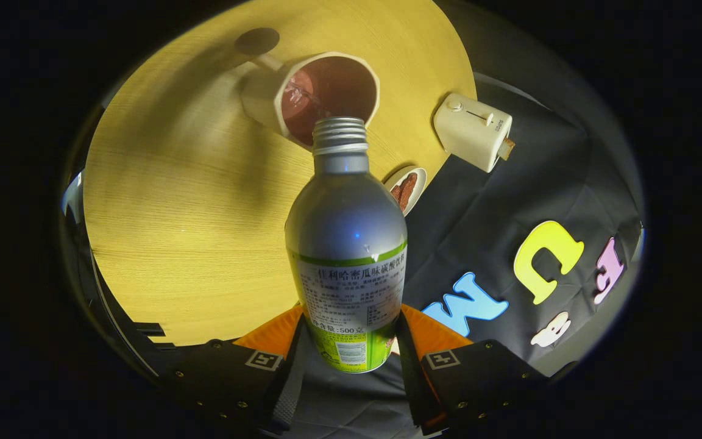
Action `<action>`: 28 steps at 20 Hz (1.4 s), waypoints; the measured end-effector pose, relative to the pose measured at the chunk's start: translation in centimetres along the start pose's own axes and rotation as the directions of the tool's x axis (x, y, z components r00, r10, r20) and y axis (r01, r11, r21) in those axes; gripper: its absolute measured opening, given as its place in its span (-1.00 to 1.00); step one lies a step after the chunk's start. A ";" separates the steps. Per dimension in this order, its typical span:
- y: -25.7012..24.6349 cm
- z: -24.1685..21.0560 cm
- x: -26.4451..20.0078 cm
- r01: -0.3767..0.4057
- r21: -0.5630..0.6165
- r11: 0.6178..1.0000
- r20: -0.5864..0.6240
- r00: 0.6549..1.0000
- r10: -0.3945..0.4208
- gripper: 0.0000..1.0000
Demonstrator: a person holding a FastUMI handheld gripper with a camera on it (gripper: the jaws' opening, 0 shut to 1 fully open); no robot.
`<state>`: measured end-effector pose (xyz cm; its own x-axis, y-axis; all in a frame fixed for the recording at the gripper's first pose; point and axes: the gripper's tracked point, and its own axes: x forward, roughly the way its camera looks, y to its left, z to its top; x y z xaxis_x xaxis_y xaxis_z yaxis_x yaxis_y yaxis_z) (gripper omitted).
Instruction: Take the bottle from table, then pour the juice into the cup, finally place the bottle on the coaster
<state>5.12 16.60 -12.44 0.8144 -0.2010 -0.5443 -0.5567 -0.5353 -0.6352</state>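
Gripper (351, 341) fingers clamp the bottle (346, 244) low on its body, one on each side of the label, so the neck stays free for pouring. Both fingers press on it; grip looks firm.

Bottle is uncapped, threaded mouth pointing away from the camera and sitting right at the near rim of the cup (320, 97). The whole view is rolled, so I judge the bottle tipped over toward the cup: pour step in hand.

Cup stands on the round wooden table (174, 213), with dark reddish liquid inside and a glint at the inner wall that may be a stream or splash; can't say for sure. Fill level hard to judge from this angle.

Coaster: dark round spot (258, 40) beyond the cup, likely that, well apart from the bottle. Final placement not yet done.

Other stuff: small dish (407, 188) holding something reddish-brown, just right of the bottle shoulder near the table edge. Pale boxy appliance (473, 131) with a slider further right, possibly a toaster. Both off the pour line.

Risk: mouth sits right at the rim, so a small drift spills onto the table.
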 end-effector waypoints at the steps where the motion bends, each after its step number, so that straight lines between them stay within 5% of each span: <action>1: 0.0 0.1 -0.1 0.001 -0.007 1.000 0.000 1.000 -0.001 0.40; 28: -0.3 0.6 0.3 -0.027 -0.095 0.995 -0.065 0.998 0.020 0.40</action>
<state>5.45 17.15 -12.78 0.8118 -0.2648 -0.5205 -0.5600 -0.6057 -0.5653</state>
